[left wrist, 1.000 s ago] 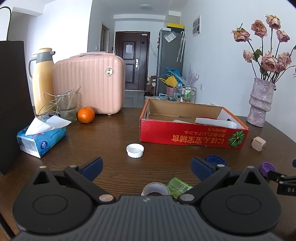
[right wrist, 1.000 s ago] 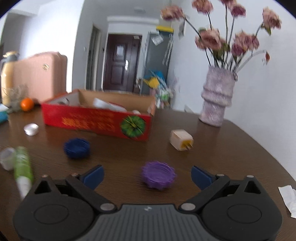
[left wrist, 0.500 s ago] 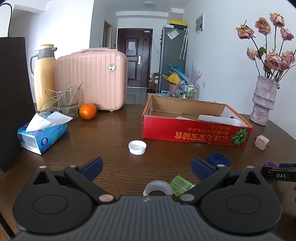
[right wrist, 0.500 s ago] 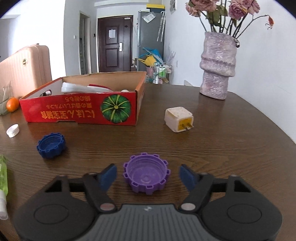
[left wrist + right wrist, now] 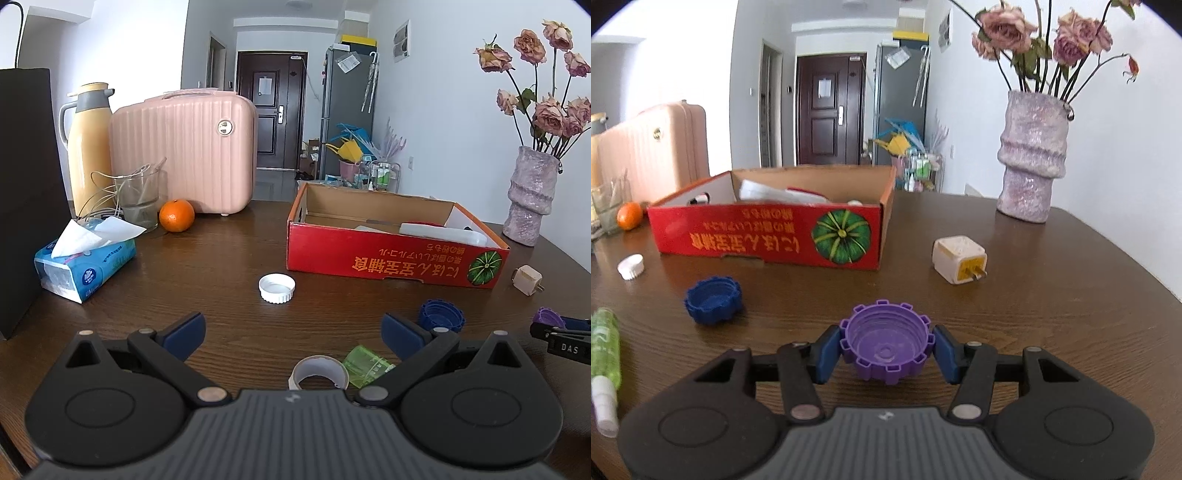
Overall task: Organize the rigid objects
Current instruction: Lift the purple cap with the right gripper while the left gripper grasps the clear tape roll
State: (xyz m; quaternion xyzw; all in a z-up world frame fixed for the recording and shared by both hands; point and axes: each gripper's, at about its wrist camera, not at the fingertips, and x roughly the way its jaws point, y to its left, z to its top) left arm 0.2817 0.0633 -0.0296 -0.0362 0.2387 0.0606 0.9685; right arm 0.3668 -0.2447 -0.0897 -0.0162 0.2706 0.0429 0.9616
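The purple cap (image 5: 886, 345) is clamped between the blue pads (image 5: 827, 350) of the right gripper (image 5: 886, 349), its hollow side turned upward; whether it rests on the wooden tabletop (image 5: 1052, 314) or is raised off it cannot be told; the same cap (image 5: 548, 317) is seen at the right edge of the left wrist view, with the right gripper (image 5: 565, 336) partly shown there. The left gripper (image 5: 293, 332) is held low over the near part of the tabletop with its jaws wide apart and nothing between them; a roll of tape (image 5: 318, 373) and a green bottle (image 5: 367, 371) are seen just in front of its body.

The red cardboard box (image 5: 768, 236) is set toward the far side of the tabletop, open at the top, with white items lying inside; a blue cap (image 5: 713, 301) is placed before its front wall, apart from it; a white cap (image 5: 631, 266) lies near the box's left front corner; a white plug adapter (image 5: 958, 260) is found beside the box's right end, its prongs pointed away from the box. The green bottle (image 5: 605, 347) is laid along the left edge of the right wrist view.

A vase (image 5: 1032, 162) of dried roses is stood near the far right edge; an orange (image 5: 176, 216), a glass (image 5: 138, 197), a pink case (image 5: 184, 155), a yellow flask (image 5: 90, 144) and a tissue pack (image 5: 83, 266) are grouped toward the far left.
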